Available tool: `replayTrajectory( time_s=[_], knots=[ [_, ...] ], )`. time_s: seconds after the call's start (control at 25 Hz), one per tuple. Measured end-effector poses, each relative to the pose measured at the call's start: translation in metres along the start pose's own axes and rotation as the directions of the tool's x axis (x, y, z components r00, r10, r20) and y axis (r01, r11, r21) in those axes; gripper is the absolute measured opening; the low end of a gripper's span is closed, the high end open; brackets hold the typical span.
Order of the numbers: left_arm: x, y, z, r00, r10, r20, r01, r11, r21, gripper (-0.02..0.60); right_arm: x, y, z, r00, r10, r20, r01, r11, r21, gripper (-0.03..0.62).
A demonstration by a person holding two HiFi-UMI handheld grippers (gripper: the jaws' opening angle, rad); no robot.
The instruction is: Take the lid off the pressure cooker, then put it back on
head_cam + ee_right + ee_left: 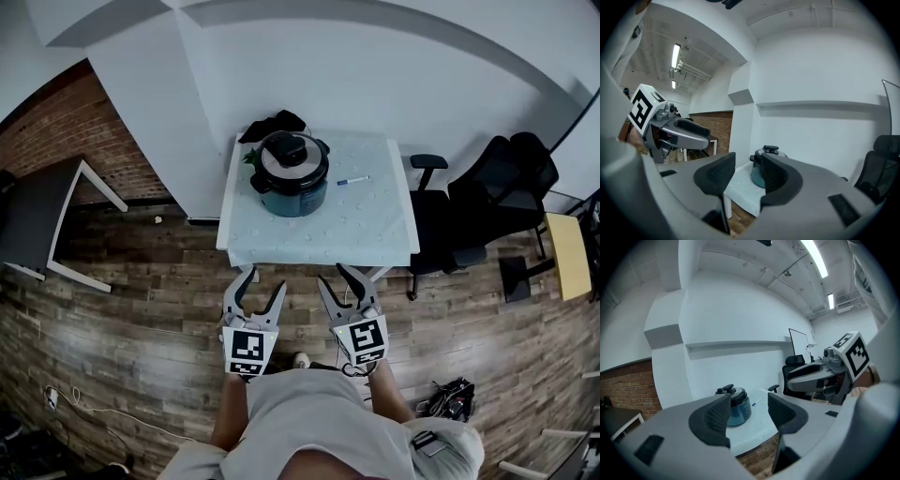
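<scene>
The pressure cooker (pixel 292 173) is a dark blue-grey pot with a silver lid (pixel 289 155) and black handle, lid on. It stands at the back left of a white-clothed table (pixel 375 230). My left gripper (pixel 263 279) and right gripper (pixel 334 276) hang side by side over the floor just short of the table's front edge, both open and empty. Past the spread jaws of the left gripper (pixel 749 411), the left gripper view shows the cooker (pixel 738 408) far off. The right gripper (pixel 747 173) likewise frames the distant cooker (pixel 756 176).
A blue pen (pixel 353 180) lies right of the cooker, and a black cloth (pixel 274 125) lies behind it. Black office chairs (pixel 445 220) stand right of the table. A dark desk (pixel 37 220) stands at the left by a brick wall. A bag (pixel 450 398) sits on the wooden floor.
</scene>
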State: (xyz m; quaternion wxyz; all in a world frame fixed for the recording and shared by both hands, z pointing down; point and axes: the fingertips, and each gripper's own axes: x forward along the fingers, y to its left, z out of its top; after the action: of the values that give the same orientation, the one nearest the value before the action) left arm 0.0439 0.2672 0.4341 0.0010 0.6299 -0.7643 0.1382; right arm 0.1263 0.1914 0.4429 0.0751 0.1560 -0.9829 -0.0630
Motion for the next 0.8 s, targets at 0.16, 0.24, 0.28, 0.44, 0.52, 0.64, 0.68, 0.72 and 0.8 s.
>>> replayTrajectory(
  time_s=[0.16,0.24,0.28,0.44,0.52,0.64,0.68,0.72,0.8],
  knots=[
    [0.018,0.009,-0.002,1.0,-0.01,0.001,0.01,1.0,0.005,0.241,0.017,-0.01,-0.003,1.0,-0.008,-0.002,0.008,1.0,0.003,0.17],
    [0.027,0.016,-0.003,1.0,-0.013,0.005,0.013,1.0,0.004,0.241,0.027,-0.014,-0.004,1.0,-0.012,-0.004,0.012,1.0,0.008,0.17],
    [0.033,0.021,-0.002,1.0,-0.014,0.008,0.014,1.0,0.005,0.241,0.033,-0.016,-0.005,1.0,-0.014,-0.004,0.014,1.0,0.009,0.17],
    [0.057,0.039,0.0,0.999,-0.026,0.029,0.026,1.0,0.001,0.241,0.059,-0.03,-0.004,0.999,-0.034,-0.007,0.034,0.999,0.004,0.17],
    [0.071,0.049,0.0,0.999,-0.033,0.036,0.034,0.999,-0.004,0.241,0.074,-0.037,-0.003,0.999,-0.045,-0.01,0.045,0.999,0.004,0.17],
    [0.095,0.066,0.001,0.998,-0.052,0.039,0.052,0.999,-0.006,0.241,0.098,-0.048,-0.002,0.998,-0.058,-0.019,0.058,0.998,0.006,0.17],
    [0.103,0.072,0.001,0.998,-0.059,0.039,0.059,0.998,-0.006,0.241,0.105,-0.052,-0.001,0.998,-0.066,-0.024,0.066,0.998,0.008,0.17],
    [0.111,0.078,0.001,0.997,-0.065,0.038,0.066,0.998,-0.006,0.241,0.113,-0.057,0.0,0.997,-0.075,-0.03,0.075,0.997,0.009,0.17],
    [0.125,0.089,0.002,0.996,-0.077,0.037,0.077,0.997,-0.007,0.241,0.128,-0.064,0.0,0.995,-0.087,-0.037,0.088,0.996,0.01,0.17]
  ],
)
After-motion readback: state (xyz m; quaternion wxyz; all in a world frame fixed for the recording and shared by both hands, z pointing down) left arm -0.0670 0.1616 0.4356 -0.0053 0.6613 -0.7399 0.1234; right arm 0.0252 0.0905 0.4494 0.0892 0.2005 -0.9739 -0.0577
